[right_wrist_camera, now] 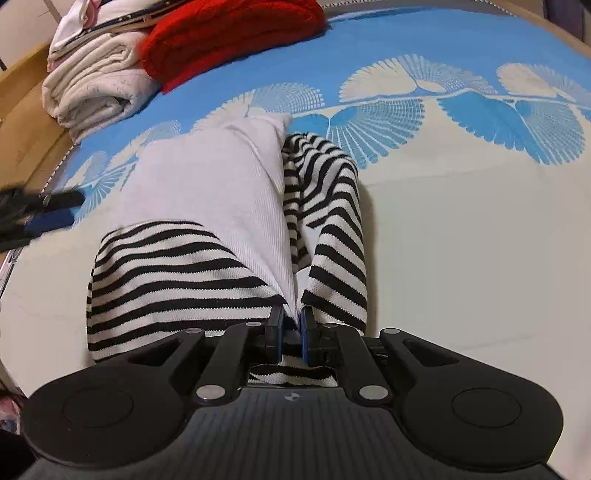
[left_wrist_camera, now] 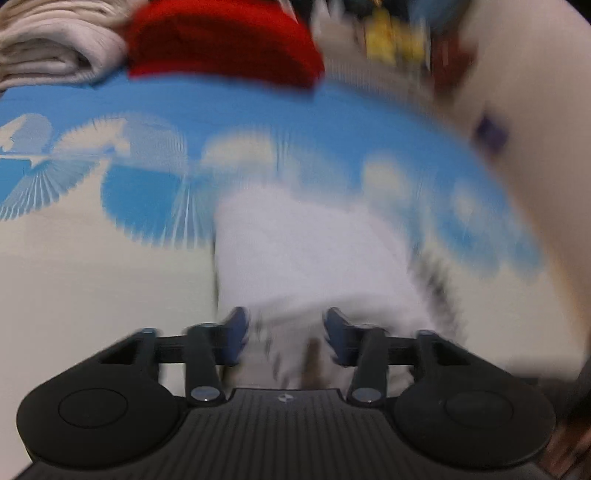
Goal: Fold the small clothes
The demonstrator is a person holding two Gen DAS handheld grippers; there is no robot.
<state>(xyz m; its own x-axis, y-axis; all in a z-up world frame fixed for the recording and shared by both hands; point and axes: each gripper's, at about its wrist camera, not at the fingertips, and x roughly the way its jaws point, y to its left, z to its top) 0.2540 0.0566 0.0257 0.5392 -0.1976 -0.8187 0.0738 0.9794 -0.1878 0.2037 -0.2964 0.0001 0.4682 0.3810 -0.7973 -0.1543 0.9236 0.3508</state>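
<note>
The right gripper point(right_wrist_camera: 291, 332) has its jaws clenched on a fold of the striped garment point(right_wrist_camera: 173, 273), a small black-and-white piece with a plain white panel point(right_wrist_camera: 218, 192). The cloth is bunched between the blue pads point(right_wrist_camera: 306, 334), which stand almost together. From that grip the garment spreads forward over the bedspread point(right_wrist_camera: 461, 240), a cream cover with a blue band and a fan-leaf pattern. One striped section lies to the left of the white panel; a second striped section point(right_wrist_camera: 332, 206) runs along its right edge, touching it.

The left gripper point(left_wrist_camera: 286, 332) has its jaws released, the two pads well apart. White cloth point(left_wrist_camera: 306, 251) of the garment lies directly ahead of and between them; the left wrist view is motion-blurred, so contact with the pads cannot be confirmed. In the right wrist view the left gripper appears at the left edge, beside the garment.

At the far side of the bedspread lie a folded red knit item point(right_wrist_camera: 229, 33) and, touching it, a stack of folded cream cloth point(right_wrist_camera: 92, 88).
</note>
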